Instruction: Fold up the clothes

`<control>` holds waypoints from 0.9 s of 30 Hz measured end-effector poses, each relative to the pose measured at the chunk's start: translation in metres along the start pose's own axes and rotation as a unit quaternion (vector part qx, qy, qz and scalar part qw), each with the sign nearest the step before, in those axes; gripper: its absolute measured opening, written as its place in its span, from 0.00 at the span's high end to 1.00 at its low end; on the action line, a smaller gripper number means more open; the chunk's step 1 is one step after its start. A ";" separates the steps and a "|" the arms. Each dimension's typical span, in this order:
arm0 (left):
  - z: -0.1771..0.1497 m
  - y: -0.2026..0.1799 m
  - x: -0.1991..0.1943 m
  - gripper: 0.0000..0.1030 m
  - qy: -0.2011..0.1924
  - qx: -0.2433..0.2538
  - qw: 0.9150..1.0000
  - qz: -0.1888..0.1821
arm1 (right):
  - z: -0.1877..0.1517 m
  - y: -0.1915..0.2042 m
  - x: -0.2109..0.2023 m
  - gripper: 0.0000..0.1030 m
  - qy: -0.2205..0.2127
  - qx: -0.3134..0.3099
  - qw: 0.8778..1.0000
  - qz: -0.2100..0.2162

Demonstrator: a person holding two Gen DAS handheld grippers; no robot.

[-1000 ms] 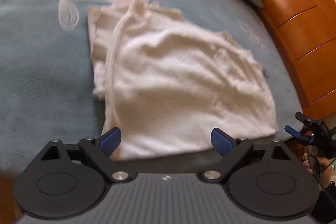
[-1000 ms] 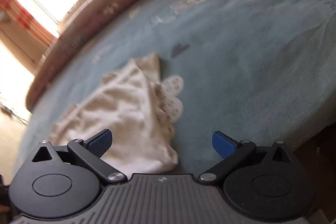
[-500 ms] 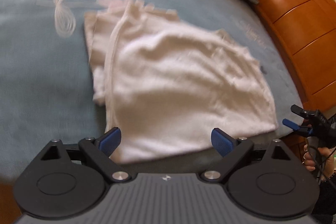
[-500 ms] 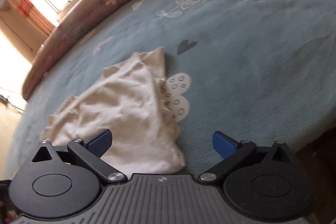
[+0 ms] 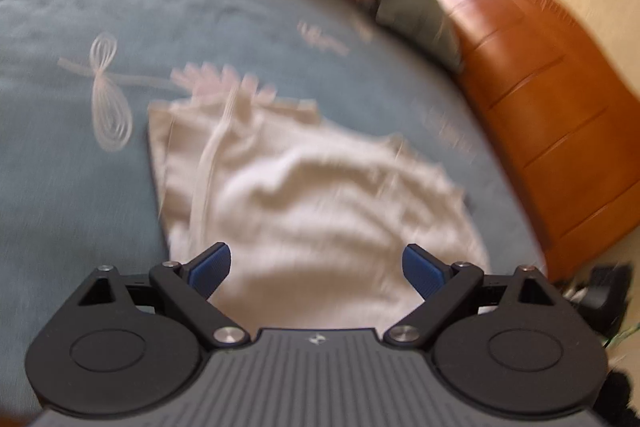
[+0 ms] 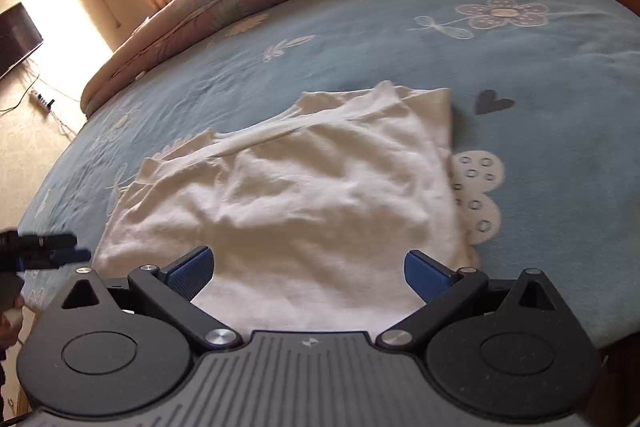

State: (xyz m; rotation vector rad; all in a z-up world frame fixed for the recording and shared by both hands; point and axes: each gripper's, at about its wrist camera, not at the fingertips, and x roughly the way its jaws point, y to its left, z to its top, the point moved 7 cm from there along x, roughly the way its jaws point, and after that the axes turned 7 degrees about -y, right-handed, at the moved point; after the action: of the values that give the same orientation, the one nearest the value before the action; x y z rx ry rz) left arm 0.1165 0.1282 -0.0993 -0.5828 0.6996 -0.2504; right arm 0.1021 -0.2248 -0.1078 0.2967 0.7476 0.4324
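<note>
- Left gripper [image 5: 316,267]: jaws spread wide, holding nothing.
- Right gripper [image 6: 308,271]: jaws wide apart, empty.
- Folded white garment [image 6: 304,195] lies on the blue bedspread [image 6: 560,75], near the bed's edge.

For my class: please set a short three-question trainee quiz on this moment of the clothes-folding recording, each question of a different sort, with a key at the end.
1. True or false: the right gripper is shut on the white garment.
2. Multiple choice: the garment lies on (A) a wooden floor, (B) the blue bedspread, (C) a chair.
3. Fill in: in the right wrist view, the dark printed shape on the bedspread just past the garment's far right corner is a ____.

Key
1. False: both it and the left gripper are open, holding nothing.
2. B.
3. Heart.
</note>
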 end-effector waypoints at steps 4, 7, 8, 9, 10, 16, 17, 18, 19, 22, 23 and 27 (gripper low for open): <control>0.019 0.013 0.019 0.09 -0.026 -0.027 0.999 -0.018 | 0.002 0.021 0.010 0.00 0.005 -0.029 1.000 0.005; 0.015 0.042 0.041 0.12 0.005 -0.043 0.998 0.048 | 0.004 0.038 0.013 0.00 0.006 -0.067 0.998 0.001; 0.017 0.045 0.037 0.09 0.001 -0.055 0.998 0.035 | 0.005 0.043 0.013 0.00 0.006 -0.079 0.997 0.000; 0.018 0.048 0.034 0.10 -0.003 -0.067 0.998 0.022 | 0.006 0.047 0.013 0.00 0.006 -0.090 0.996 -0.002; 0.020 0.051 0.030 0.10 -0.008 -0.078 0.997 0.009 | 0.007 0.050 0.013 0.00 0.005 -0.098 0.995 -0.002; 0.042 0.082 0.009 0.09 -0.045 -0.128 0.991 -0.015 | 0.009 0.063 0.019 0.00 0.006 -0.107 0.994 0.004; 0.044 0.083 0.013 0.09 -0.041 -0.130 0.990 -0.020 | 0.009 0.065 0.022 0.00 0.010 -0.109 0.994 0.004; 0.046 0.085 0.018 0.09 -0.036 -0.133 0.990 -0.024 | 0.008 0.067 0.025 0.00 0.013 -0.113 0.994 0.005; 0.048 0.086 0.023 0.09 -0.032 -0.136 0.990 -0.028 | 0.007 0.069 0.027 0.00 0.016 -0.117 0.993 0.005; 0.053 0.090 0.037 0.10 -0.020 -0.143 0.989 -0.041 | 0.005 0.070 0.031 0.00 0.023 -0.123 0.992 0.002; 0.055 0.091 0.042 0.09 -0.016 -0.145 0.988 -0.045 | 0.005 0.070 0.032 0.00 0.024 -0.124 0.992 0.000; 0.062 0.096 0.060 0.09 0.001 -0.155 0.986 -0.063 | 0.008 0.068 0.034 0.00 0.024 -0.119 0.993 -0.006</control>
State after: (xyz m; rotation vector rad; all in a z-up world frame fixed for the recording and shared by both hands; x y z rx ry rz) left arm 0.2054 0.2081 -0.1491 -0.9263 0.7100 -0.2603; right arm 0.1114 -0.1507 -0.0943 0.0585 0.7371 0.5135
